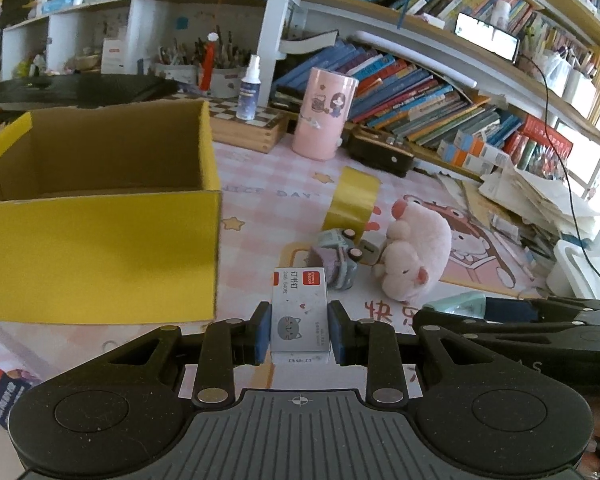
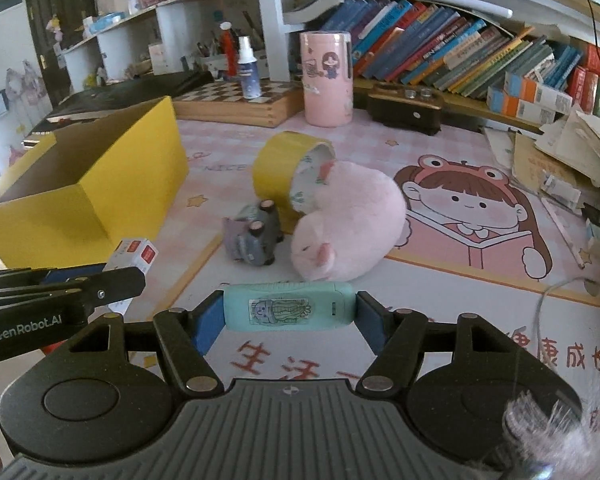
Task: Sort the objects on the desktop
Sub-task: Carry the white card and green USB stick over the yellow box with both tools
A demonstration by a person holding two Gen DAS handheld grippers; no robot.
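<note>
My left gripper [image 1: 300, 322] is shut on a small white staples box [image 1: 296, 292] with a red label and a cat picture, held above the pink desk mat. The open yellow cardboard box [image 1: 100, 256] stands just to its left. My right gripper [image 2: 290, 314] is shut on a mint-green stapler-like item [image 2: 288, 306], its blue pads pressing on both ends. In the right wrist view the staples box [image 2: 134, 254] and the left gripper's fingers [image 2: 60, 292] show at the left, near the yellow box [image 2: 100, 184]. Ahead lie a pink plush [image 2: 352, 224], a toy car [image 2: 256, 236] and a yellow tape roll [image 2: 284, 172].
A pink canister [image 2: 326, 80], a spray bottle [image 2: 247, 68] on a wooden chessboard case [image 2: 240, 106] and a black box [image 2: 404, 112] line the back. Bookshelves rise behind them. Loose papers [image 2: 572, 148] pile up at the right. A cable [image 2: 556, 292] lies on the mat.
</note>
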